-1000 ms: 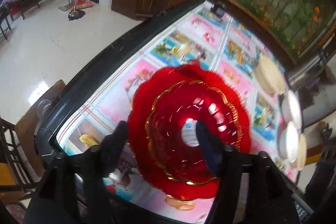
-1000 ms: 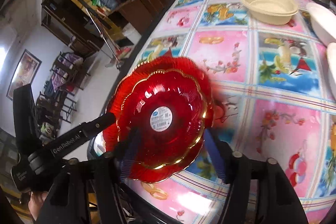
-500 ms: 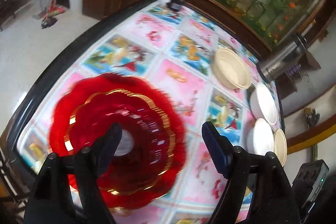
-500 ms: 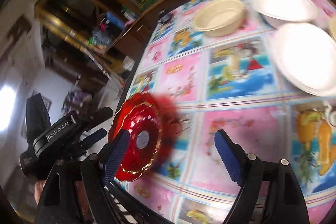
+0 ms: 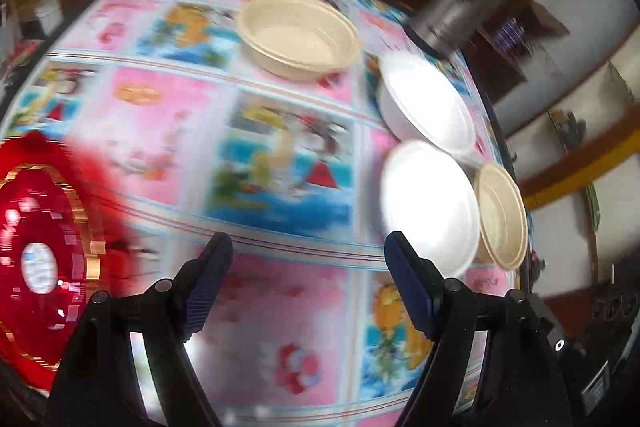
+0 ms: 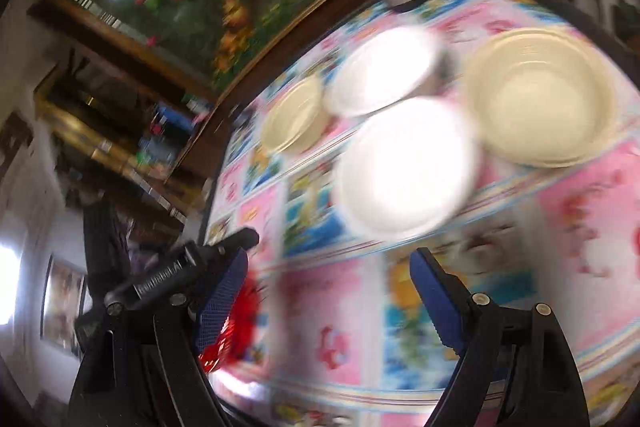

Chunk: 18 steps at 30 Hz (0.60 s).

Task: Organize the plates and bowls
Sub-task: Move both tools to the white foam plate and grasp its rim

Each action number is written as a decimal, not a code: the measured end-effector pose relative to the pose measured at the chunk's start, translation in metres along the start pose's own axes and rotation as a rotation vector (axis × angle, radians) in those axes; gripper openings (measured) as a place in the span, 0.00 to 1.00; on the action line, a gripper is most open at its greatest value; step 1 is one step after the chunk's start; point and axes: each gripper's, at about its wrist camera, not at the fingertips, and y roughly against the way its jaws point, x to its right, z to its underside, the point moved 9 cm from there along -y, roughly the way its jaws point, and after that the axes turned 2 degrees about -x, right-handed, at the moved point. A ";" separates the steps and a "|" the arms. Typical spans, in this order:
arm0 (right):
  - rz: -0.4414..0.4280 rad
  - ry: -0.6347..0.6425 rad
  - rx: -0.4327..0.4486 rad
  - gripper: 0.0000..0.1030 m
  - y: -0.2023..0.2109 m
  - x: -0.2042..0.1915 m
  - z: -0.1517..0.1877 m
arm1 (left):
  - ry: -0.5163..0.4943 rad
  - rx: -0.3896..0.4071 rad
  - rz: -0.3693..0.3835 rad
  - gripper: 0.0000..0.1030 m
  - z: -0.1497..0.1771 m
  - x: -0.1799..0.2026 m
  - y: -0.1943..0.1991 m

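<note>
A stack of red glass plates with gold rims (image 5: 40, 259) lies at the table's left end, and shows as a red blur (image 6: 236, 327) behind my right gripper's left finger. Ahead stand a beige bowl (image 5: 300, 35), two white bowls (image 5: 424, 107) (image 5: 428, 203) and a second beige bowl (image 5: 500, 215). My left gripper (image 5: 307, 243) is open over bare tablecloth with nothing between its fingers. My right gripper (image 6: 329, 257) is open too, just short of the nearer white bowl (image 6: 404, 167), with the large beige bowl (image 6: 540, 95) to its right.
A steel flask (image 5: 460, 7) stands at the table's far edge behind the white bowls. The patterned pink and blue tablecloth (image 5: 280, 307) covers the black-rimmed table. The left gripper's body (image 6: 180, 267) shows at the right wrist view's left. Wooden shelves and a flower mural lie beyond.
The red plates were between both grippers' fingers and now lie off to the left. Both grippers have swung right towards the white and beige bowls, and the right jaws stand wider.
</note>
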 end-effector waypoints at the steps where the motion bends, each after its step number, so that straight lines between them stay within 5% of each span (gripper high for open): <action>1: 0.007 -0.026 0.010 0.84 0.003 0.011 -0.005 | -0.005 -0.006 -0.001 0.76 0.000 0.006 -0.005; 11: 0.033 -0.165 0.025 0.82 -0.008 0.064 -0.034 | -0.048 -0.029 -0.014 0.76 -0.008 0.041 -0.050; 18: 0.054 -0.209 0.005 0.66 -0.028 0.084 -0.045 | -0.036 -0.035 -0.025 0.76 -0.013 0.041 -0.067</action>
